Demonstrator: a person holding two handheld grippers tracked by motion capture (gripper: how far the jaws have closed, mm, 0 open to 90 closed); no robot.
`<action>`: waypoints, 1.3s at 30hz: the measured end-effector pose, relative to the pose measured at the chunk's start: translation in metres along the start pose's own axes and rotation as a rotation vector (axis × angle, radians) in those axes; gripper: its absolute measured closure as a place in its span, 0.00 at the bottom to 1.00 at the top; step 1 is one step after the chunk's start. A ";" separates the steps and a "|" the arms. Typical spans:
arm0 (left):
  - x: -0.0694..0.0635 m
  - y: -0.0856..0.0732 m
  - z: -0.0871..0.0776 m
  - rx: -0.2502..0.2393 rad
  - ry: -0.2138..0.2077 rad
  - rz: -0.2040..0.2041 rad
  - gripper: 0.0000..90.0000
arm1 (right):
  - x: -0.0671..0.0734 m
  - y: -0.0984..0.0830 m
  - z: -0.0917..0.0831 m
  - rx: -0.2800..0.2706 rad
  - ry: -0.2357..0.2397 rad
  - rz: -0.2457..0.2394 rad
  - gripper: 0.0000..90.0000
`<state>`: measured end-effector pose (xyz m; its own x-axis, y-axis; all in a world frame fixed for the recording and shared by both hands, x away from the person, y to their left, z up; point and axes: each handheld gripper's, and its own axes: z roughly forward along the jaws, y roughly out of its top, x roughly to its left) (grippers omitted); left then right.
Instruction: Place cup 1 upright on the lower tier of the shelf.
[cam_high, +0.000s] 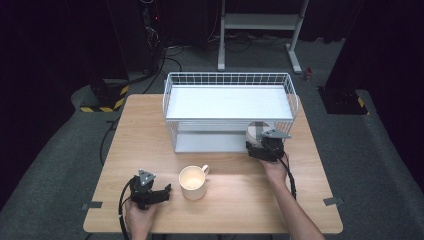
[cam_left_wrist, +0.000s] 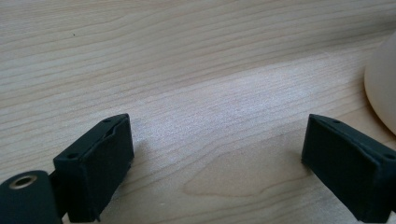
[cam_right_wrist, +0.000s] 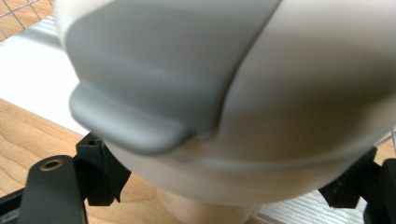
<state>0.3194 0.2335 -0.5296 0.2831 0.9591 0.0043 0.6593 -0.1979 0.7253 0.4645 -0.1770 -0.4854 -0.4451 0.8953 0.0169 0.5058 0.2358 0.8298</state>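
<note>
Lidded cup (cam_right_wrist: 224, 93) between right gripper (cam_right_wrist: 224, 186) jaws, gripped; left gripper (cam_left_wrist: 215, 168) open.

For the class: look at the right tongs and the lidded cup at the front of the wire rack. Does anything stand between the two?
Nothing visible does. The right tongs already straddle the lidded cup at the front of the wire rack, a jaw on each side of its base. Whether the pads press on it cannot be told.
</note>
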 end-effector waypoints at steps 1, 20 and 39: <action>0.000 0.000 0.000 0.003 0.000 0.004 0.10 | 0.000 0.000 0.000 -0.002 0.000 -0.001 0.21; 0.000 0.000 0.000 0.003 0.000 0.004 0.10 | -0.003 -0.001 -0.003 0.006 0.036 0.022 0.15; 0.000 0.000 0.000 0.003 0.001 0.004 0.10 | -0.001 -0.006 -0.015 -0.003 0.039 0.019 0.14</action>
<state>0.3193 0.2338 -0.5295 0.2851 0.9585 0.0077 0.6600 -0.2021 0.7236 0.4511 -0.1850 -0.4817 -0.4641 0.8841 0.0543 0.5121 0.2178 0.8308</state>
